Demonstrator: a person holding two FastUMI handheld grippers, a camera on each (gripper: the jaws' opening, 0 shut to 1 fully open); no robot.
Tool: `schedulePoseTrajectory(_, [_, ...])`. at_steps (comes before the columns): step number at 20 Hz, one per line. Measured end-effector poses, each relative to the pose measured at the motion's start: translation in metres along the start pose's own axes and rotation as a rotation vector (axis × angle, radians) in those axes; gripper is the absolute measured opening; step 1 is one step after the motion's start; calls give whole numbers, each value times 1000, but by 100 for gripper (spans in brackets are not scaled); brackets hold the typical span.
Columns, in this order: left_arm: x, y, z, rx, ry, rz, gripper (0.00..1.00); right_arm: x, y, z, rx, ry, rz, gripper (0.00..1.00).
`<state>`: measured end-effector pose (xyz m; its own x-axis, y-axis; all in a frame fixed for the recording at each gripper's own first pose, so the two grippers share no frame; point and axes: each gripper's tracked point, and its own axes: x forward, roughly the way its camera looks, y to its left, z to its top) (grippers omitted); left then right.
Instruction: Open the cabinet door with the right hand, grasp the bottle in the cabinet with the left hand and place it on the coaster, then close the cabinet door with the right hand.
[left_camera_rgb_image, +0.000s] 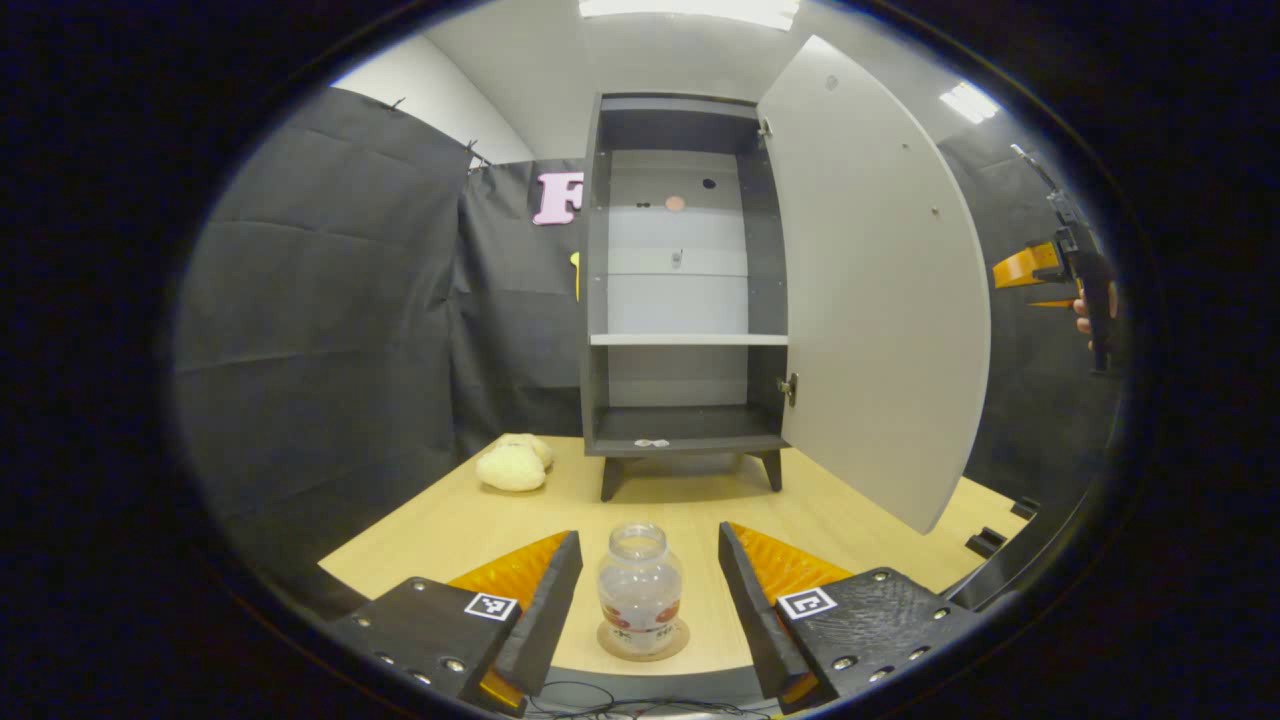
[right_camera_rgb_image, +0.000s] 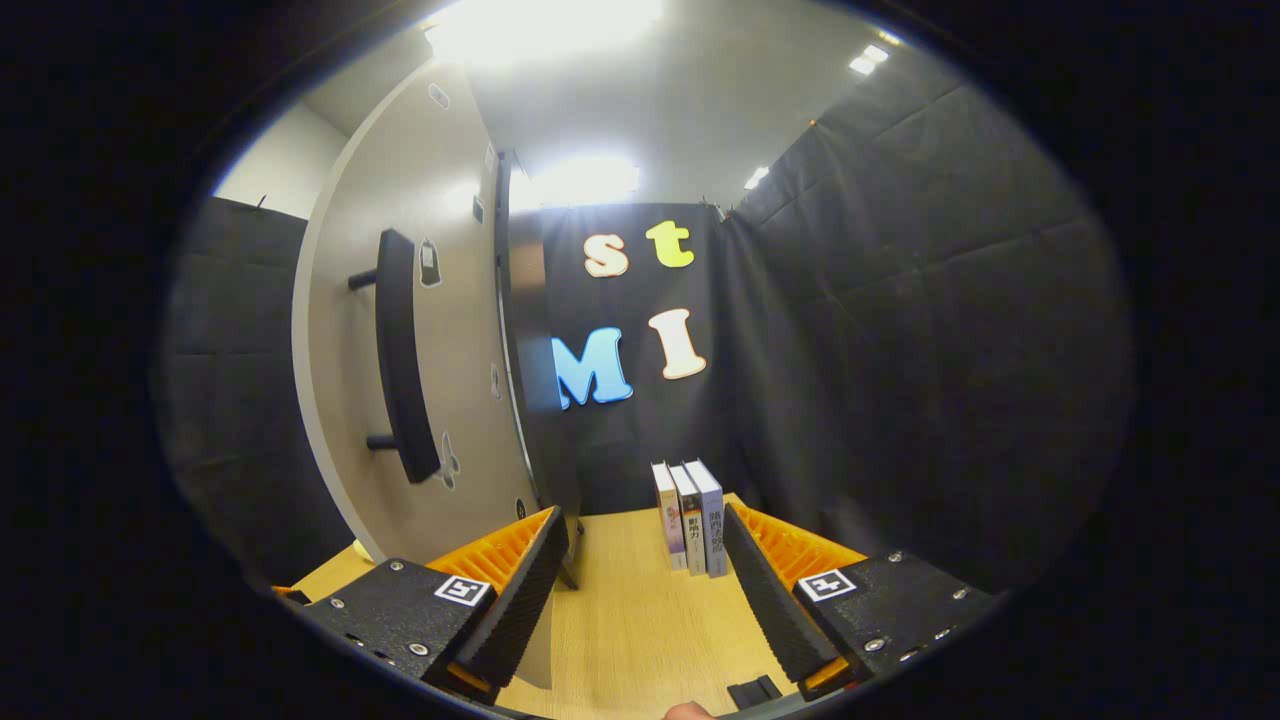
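in the left gripper view the left hand-held gripper (left_camera_rgb_image: 650, 590) is spread wide, its two fingers standing either side of the bottle (left_camera_rgb_image: 640, 590) with a clear gap on each side, so it grips nothing. the bottle is a clear jar without a lid, upright on the round coaster (left_camera_rgb_image: 643, 643) near the front edge of the bench (left_camera_rgb_image: 420, 540). behind it the cabinet (left_camera_rgb_image: 680, 290) stands on short legs at the back of the bench, its door (left_camera_rgb_image: 880, 290) swung open to the right; a shelf crosses the inside at mid height. a pale lumpy object (left_camera_rgb_image: 513, 465) lies on the bench to the left of the cabinet. far to the right, past the door's edge, the right hand-held gripper (left_camera_rgb_image: 1060, 270) is held up in a hand.

in the right gripper view the right hand-held gripper (right_camera_rgb_image: 645, 590) is also open and holds nothing. the door (right_camera_rgb_image: 400, 330) is at its left with the dark bar handle (right_camera_rgb_image: 400, 360) facing the camera, well apart from the fingers. three books (right_camera_rgb_image: 690, 515) stand upright on the bench (right_camera_rgb_image: 640, 630) ahead, between the fingertips.
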<state>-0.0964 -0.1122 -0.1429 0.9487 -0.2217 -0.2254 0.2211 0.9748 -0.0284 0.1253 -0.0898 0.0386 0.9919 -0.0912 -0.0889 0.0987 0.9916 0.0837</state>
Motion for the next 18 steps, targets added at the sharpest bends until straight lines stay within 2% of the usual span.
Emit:
schedulePoseTrajectory(6, [-14,64,59,-58,-61,15,79,-6,33,50,-18,-77,-62,95])
schedulePoseTrajectory(7, [-13,82,60,-60,-64,30,79,-7,41,52,-27,-80,-71,91])
schedulePoseTrajectory(8, [-13,97,65,-68,-71,40,78,-8,49,51,-37,-79,-74,95])
schedulePoseTrajectory(10, [-13,125,74,-92,-91,56,78,-14,50,56,-99,-97,-131,93])
schedulePoseTrajectory(11, [-13,135,79,-102,-103,59,78,-12,53,56,-135,-102,-150,87])
schedulePoseTrajectory(12, [-12,145,85,-109,-113,57,78,-15,58,56,-148,-105,-167,92])
schedulePoseTrajectory(13, [-10,156,88,-109,-119,57,79,-19,63,53,-142,-100,-175,87])
schedulePoseTrajectory(14, [-9,165,91,-102,-124,59,79,-21,70,51,-123,-96,-176,87])
schedulePoseTrajectory(15, [-8,177,94,-94,-131,66,84,-22,76,50,-107,-92,-175,92])
schedulePoseTrajectory(16, [-8,184,96,-92,-137,65,79,-23,83,49,-98,-90,-172,91])
schedulePoseTrajectory(18, [-4,194,98,-96,-147,49,79,-24,95,47,-99,-90,-166,91])
